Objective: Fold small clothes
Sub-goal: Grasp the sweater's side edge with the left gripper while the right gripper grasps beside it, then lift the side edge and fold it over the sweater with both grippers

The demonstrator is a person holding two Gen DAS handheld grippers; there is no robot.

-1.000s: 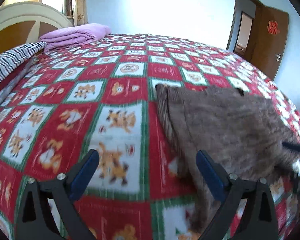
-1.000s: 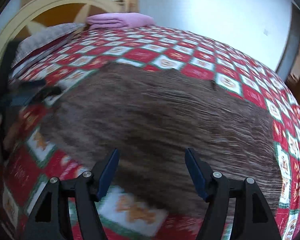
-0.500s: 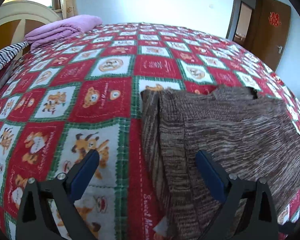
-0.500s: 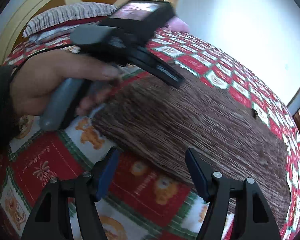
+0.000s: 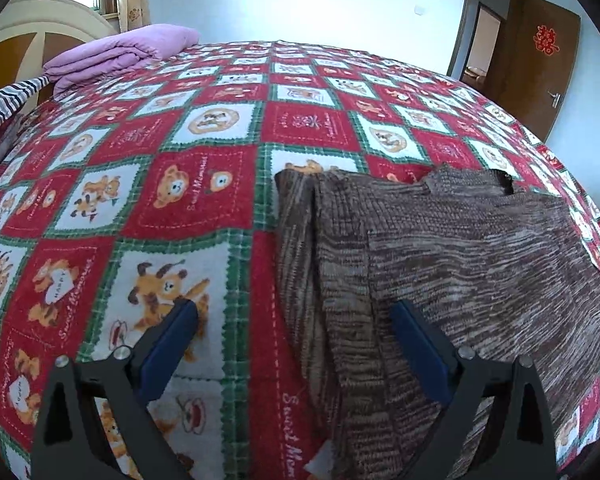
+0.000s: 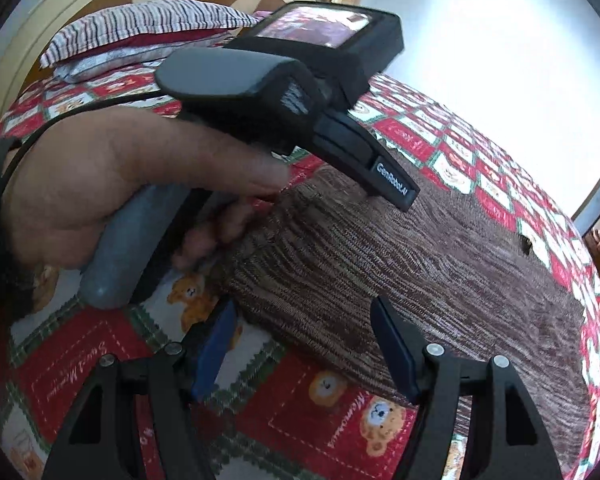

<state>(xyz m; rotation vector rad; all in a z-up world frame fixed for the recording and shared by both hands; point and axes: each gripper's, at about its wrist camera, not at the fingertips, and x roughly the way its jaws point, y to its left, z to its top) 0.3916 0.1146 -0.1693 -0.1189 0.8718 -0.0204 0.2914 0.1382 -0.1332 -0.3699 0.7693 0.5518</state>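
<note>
A brown knit sweater (image 5: 452, 264) lies flat on the red, white and green bear-print bedspread (image 5: 188, 184), with one sleeve folded in along its left side. My left gripper (image 5: 296, 340) is open over that left edge; its right finger is above the knit, its left finger above the bedspread. In the right wrist view the sweater (image 6: 400, 264) fills the middle. My right gripper (image 6: 304, 336) is open just above the sweater's near edge, nothing pinched. A person's hand (image 6: 112, 192) holds the left gripper's handle at that view's left, over the sweater's corner.
A folded purple blanket (image 5: 120, 54) and a striped pillow (image 5: 8, 102) lie by the headboard (image 6: 32, 36) at the far side. A brown door (image 5: 540, 64) stands open at the right. Bare bedspread stretches left of the sweater.
Both views have shifted: the left gripper moved over the sweater's left edge and then held still. The right gripper swung left along the near edge, bringing the hand with the left gripper into view.
</note>
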